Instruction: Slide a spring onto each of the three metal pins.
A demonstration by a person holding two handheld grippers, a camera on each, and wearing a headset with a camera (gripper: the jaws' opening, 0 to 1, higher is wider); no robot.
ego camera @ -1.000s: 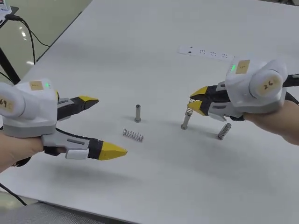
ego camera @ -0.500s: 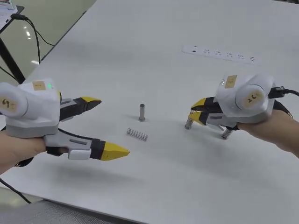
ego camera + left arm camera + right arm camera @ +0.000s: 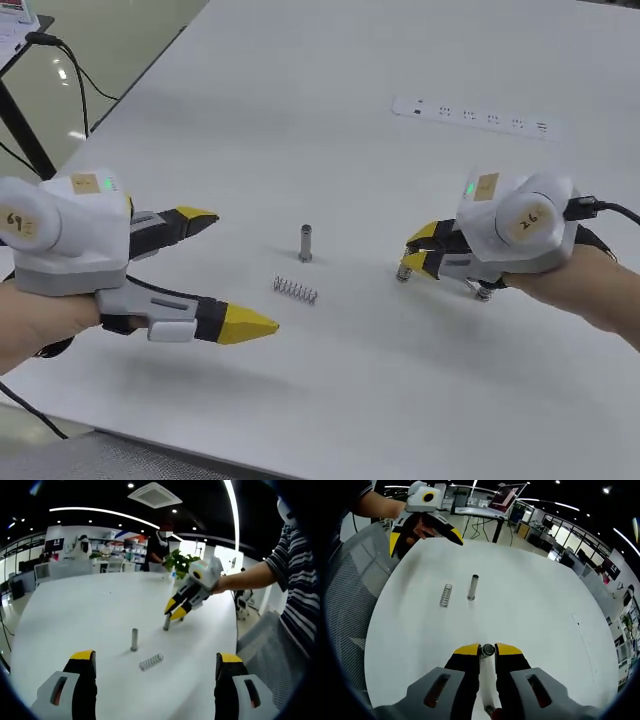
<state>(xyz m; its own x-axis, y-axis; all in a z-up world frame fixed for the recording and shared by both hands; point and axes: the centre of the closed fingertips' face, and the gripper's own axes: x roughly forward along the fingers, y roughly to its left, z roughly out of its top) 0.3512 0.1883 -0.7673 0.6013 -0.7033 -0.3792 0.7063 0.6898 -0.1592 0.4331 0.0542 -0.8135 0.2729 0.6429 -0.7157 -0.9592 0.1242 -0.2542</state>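
A bare metal pin (image 3: 306, 243) stands upright mid-table, and a loose spring (image 3: 296, 290) lies just in front of it. My right gripper (image 3: 421, 250) is low over a second pin (image 3: 404, 270), its jaws shut on the spring around that pin (image 3: 487, 650). A third pin (image 3: 483, 292) carrying a spring peeks out under the right gripper's body. My left gripper (image 3: 226, 270) hovers open at the left, nothing between its jaws. The left gripper view shows the bare pin (image 3: 134, 639), the loose spring (image 3: 151, 661) and the right gripper (image 3: 176, 609).
A white power strip (image 3: 470, 115) lies at the far right of the white table (image 3: 300, 100). The table's left edge drops to the floor, with a black cable (image 3: 62, 62) there. A grey mesh chair (image 3: 350, 590) stands behind the left gripper (image 3: 420, 522).
My right gripper has sunk down along its pin with the spring, from near the pin's top to close to the table. The left gripper has stayed put.
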